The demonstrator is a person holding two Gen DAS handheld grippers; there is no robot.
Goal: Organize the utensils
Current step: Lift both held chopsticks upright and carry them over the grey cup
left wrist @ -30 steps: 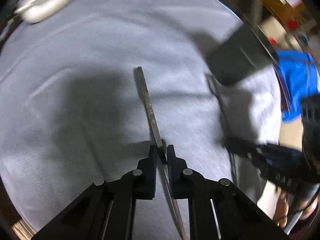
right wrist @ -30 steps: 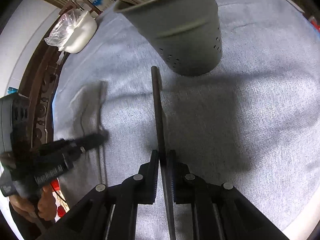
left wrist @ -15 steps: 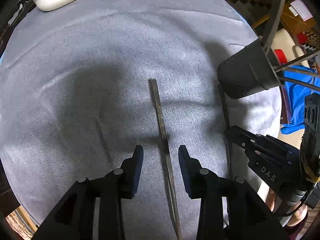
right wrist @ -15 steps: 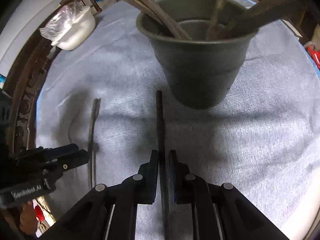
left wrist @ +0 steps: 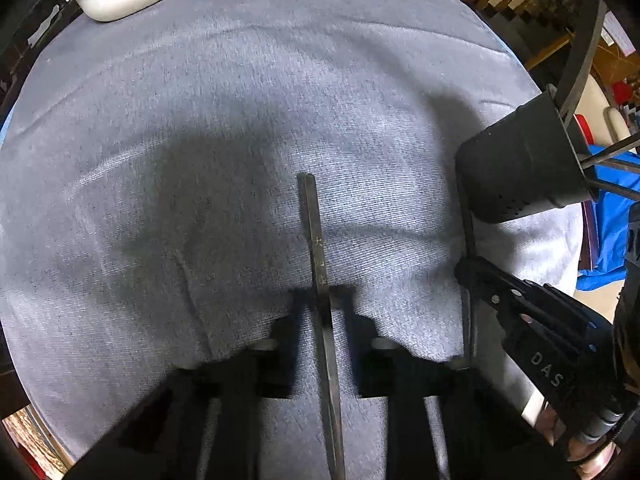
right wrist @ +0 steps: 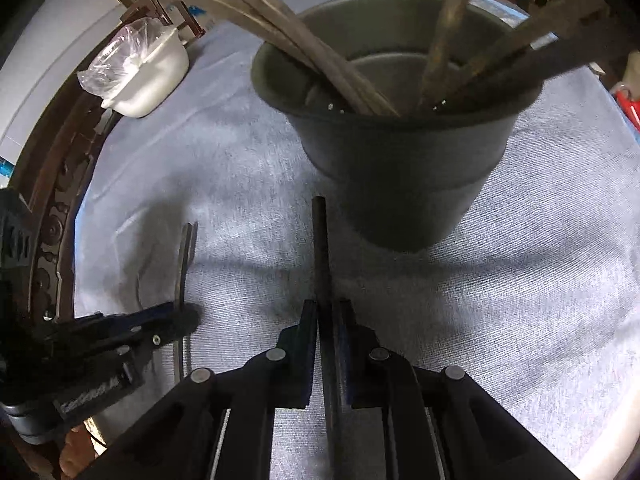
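A flat dark metal utensil (left wrist: 316,236) lies on the grey cloth (left wrist: 200,120) and points away from me. My left gripper (left wrist: 323,294) is closing on it, and its blurred pads touch the handle on both sides. My right gripper (right wrist: 324,308) is shut on a second thin dark utensil (right wrist: 321,248), whose tip points at the foot of the dark grey utensil cup (right wrist: 400,168). Several utensils stand in that cup. The left wrist view has the cup (left wrist: 520,172) at the right, with the right gripper (left wrist: 466,268) below it. The right wrist view shows the left gripper (right wrist: 188,316) low on the left.
A white dish (right wrist: 148,76) with clear plastic wrap sits at the far left edge of the table. A dark carved wooden rim (right wrist: 52,208) borders the cloth on the left. Something blue (left wrist: 612,216) lies beyond the table's right edge, and a hand (right wrist: 76,448) shows bottom left.
My left gripper opened around the flat utensil half a second ago and has closed on it again. The right gripper with its utensil moved up to the cup, then held still.
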